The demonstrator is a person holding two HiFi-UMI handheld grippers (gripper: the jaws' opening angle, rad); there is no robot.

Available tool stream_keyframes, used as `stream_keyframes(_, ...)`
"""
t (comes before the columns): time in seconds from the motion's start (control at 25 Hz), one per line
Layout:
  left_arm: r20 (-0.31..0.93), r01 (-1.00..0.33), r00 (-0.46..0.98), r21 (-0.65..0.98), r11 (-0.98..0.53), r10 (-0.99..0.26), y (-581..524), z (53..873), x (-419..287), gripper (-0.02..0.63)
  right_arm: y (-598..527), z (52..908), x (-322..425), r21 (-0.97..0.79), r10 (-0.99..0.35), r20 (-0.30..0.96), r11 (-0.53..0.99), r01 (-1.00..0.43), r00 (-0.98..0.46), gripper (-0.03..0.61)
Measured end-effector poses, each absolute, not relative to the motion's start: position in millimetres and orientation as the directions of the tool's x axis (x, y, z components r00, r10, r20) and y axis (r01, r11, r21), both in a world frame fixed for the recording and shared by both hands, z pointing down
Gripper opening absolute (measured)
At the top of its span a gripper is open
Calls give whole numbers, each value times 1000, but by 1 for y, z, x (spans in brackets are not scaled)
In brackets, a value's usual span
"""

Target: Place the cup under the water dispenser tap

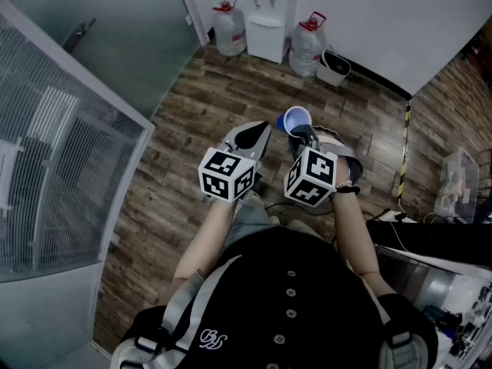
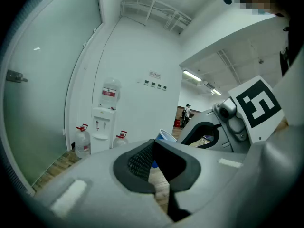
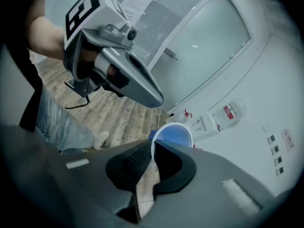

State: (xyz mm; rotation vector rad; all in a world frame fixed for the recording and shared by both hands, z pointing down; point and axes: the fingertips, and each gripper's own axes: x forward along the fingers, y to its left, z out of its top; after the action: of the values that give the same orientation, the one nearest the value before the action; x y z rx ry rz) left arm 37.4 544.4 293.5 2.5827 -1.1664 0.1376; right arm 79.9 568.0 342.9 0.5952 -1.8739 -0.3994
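Observation:
A blue cup (image 1: 297,119) with a white rim hangs over the wooden floor, and my right gripper (image 1: 301,137) is shut on its rim. In the right gripper view the cup (image 3: 172,134) sits just past the closed right gripper (image 3: 153,152), one jaw inside the wall and one outside. The white water dispenser (image 1: 267,18) stands against the far wall, well ahead of the cup. My left gripper (image 1: 256,133) is beside the right one, shut and holding nothing. From the left gripper view the dispenser (image 2: 102,122) shows at the left and the cup (image 2: 164,137) peeks over the jaws.
Two big water bottles (image 1: 229,28) (image 1: 307,46) flank the dispenser, with a white bin (image 1: 334,68) to their right. A glass partition with a door (image 1: 92,68) runs along the left. Cables and a desk (image 1: 430,244) lie at the right.

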Motion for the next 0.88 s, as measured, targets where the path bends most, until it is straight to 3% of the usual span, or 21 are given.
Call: stream_keyframes(0.88, 228, -741, 671, 201, -641, -705, 540, 293, 48, -2, 561, 337, 76, 530, -580, 739, 815, -235, -343, 20)
